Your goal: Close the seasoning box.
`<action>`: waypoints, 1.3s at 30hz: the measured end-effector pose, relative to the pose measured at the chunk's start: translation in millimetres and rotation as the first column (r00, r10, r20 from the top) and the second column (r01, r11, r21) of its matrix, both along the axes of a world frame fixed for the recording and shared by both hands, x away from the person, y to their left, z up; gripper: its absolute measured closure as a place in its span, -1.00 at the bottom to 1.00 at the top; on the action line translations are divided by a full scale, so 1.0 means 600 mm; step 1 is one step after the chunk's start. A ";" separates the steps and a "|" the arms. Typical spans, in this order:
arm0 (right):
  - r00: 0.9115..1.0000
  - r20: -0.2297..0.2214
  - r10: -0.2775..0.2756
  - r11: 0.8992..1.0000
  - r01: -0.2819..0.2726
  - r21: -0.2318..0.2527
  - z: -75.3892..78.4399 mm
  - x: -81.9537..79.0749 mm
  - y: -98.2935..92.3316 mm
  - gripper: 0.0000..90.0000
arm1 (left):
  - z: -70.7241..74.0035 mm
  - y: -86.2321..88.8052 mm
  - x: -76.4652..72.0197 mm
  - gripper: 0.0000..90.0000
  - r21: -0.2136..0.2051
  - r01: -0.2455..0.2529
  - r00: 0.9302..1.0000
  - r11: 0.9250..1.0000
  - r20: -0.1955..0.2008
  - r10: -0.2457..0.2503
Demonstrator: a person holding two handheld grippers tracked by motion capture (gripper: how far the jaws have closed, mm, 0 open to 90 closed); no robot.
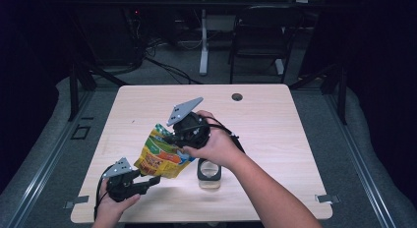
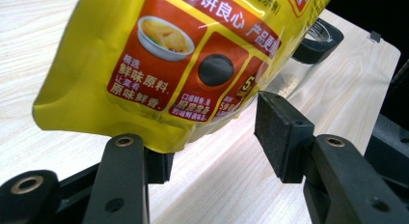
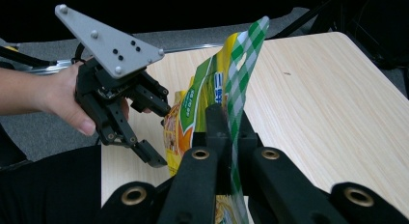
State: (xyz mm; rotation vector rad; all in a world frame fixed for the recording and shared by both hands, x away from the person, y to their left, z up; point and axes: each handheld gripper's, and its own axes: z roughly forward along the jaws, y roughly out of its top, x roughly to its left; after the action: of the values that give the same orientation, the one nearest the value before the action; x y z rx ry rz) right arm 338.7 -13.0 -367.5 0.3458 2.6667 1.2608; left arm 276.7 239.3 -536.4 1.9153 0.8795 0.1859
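While the pouch hangs in the air above the near part of the table, the work in hand looks like getting a second grip on its lower end so it can be tipped or poured toward the jar standing just behind it. To do that well, the left gripper should slide forward until both pads sit over the bottom seam, then close squarely on the flat foil rather than on a corner, which would probably slip or crease. The upper grip should hold steady while that happens, so the pouch does not swing away from the pads.

Starting at the left: the left gripper's 2 jaws stand wide apart. In the left gripper view, the yellow bottom corner of the pouch rests on or just above the left pad, though the contact is hard to judge at that angle, and the right pad is clear of it. Nothing is clamped there.

Further right, the right gripper is clenched on the green-checked top edge of the pouch, its jaws pressed together with the foil pinched between them, and it carries the pouch's whole weight. The jar, with its black rim, stands open on the table, touching neither gripper.
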 end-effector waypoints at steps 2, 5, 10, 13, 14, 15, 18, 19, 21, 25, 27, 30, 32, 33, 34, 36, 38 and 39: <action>1.000 -0.001 0.004 1.000 -0.004 -0.003 -0.001 0.001 -0.001 1.00 | 0.000 0.003 0.001 0.14 -0.003 -0.005 1.000 1.000 0.007 0.005; 1.000 -0.005 0.005 1.000 -0.005 -0.005 -0.005 0.003 -0.002 1.00 | 0.002 0.009 0.001 0.14 -0.007 -0.009 1.000 1.000 0.000 0.009; 1.000 -0.014 0.003 1.000 -0.003 -0.003 -0.011 0.004 -0.004 1.00 | 0.003 0.017 0.002 0.14 -0.018 -0.020 1.000 1.000 0.008 0.020; 1.000 -0.010 0.004 1.000 -0.004 -0.002 -0.016 0.004 -0.004 1.00 | 0.005 0.023 0.002 0.14 -0.014 -0.025 1.000 1.000 0.003 0.025; 1.000 -0.008 0.007 1.000 -0.007 -0.009 -0.018 0.005 -0.004 1.00 | 0.004 0.023 0.002 0.14 -0.020 -0.026 1.000 0.999 0.006 0.027; 1.000 -0.008 0.005 1.000 -0.006 -0.012 -0.018 0.005 -0.005 1.00 | 0.004 0.023 0.001 0.14 -0.027 -0.026 1.000 0.999 0.001 0.026; 1.000 0.006 0.010 1.000 -0.010 -0.017 -0.021 0.005 -0.006 1.00 | 0.005 0.027 -0.001 0.14 -0.030 -0.020 1.000 0.999 0.009 0.021; 1.000 0.003 0.013 1.000 -0.013 -0.018 -0.022 0.006 -0.006 1.00 | 0.006 0.029 -0.002 0.14 -0.024 -0.020 1.000 1.000 0.002 0.020; 1.000 0.001 0.012 1.000 -0.012 -0.015 -0.026 0.007 -0.007 1.00 | 0.005 0.029 -0.004 0.14 -0.027 -0.029 1.000 0.999 0.010 0.029; 1.000 -0.001 0.020 1.000 -0.020 -0.015 -0.036 0.007 -0.008 1.00 | 0.004 0.033 -0.009 0.14 -0.026 -0.042 0.999 0.999 -0.001 0.042; 1.000 -0.005 0.023 1.000 -0.023 -0.016 -0.041 0.008 -0.010 1.00 | 0.002 0.033 -0.011 0.14 -0.030 -0.047 0.999 0.998 -0.002 0.047; 1.000 -0.003 0.028 1.000 -0.028 -0.008 -0.049 0.008 -0.013 1.00 | 0.002 0.035 -0.012 0.14 -0.017 -0.043 0.999 0.999 -0.006 0.043; 0.999 -0.003 0.034 0.999 -0.034 -0.008 -0.053 0.009 -0.015 1.00 | 0.002 0.036 -0.013 0.14 -0.029 -0.052 0.999 0.998 -0.002 0.052; 0.999 -0.003 0.034 0.999 -0.034 -0.008 -0.055 0.009 -0.016 1.00 | 0.002 0.036 -0.013 0.14 -0.032 -0.054 0.999 0.998 -0.005 0.054; 0.999 -0.007 0.034 0.999 -0.034 -0.004 -0.057 0.010 -0.018 1.00 | 0.003 0.038 -0.014 0.14 -0.028 -0.054 0.998 0.998 -0.010 0.054; 0.999 -0.004 0.033 0.999 -0.033 -0.009 -0.060 0.012 -0.019 1.00 | 0.003 0.040 -0.013 0.15 -0.040 -0.058 0.998 0.998 -0.014 0.057; 0.999 -0.011 0.032 0.999 -0.032 0.001 -0.062 0.013 -0.022 1.00 | 0.004 0.043 -0.013 0.14 -0.063 -0.063 0.998 0.996 -0.019 0.062; 0.999 -0.010 0.031 1.000 -0.031 0.003 -0.063 0.012 -0.024 1.00 | 0.004 0.044 -0.013 0.14 -0.085 -0.069 0.998 0.994 -0.015 0.068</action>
State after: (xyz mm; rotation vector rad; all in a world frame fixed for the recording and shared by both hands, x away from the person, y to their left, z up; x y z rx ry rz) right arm 346.2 -27.3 -405.6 0.3128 2.6889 1.2749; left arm 269.1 265.9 -534.3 1.8102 0.9478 0.1756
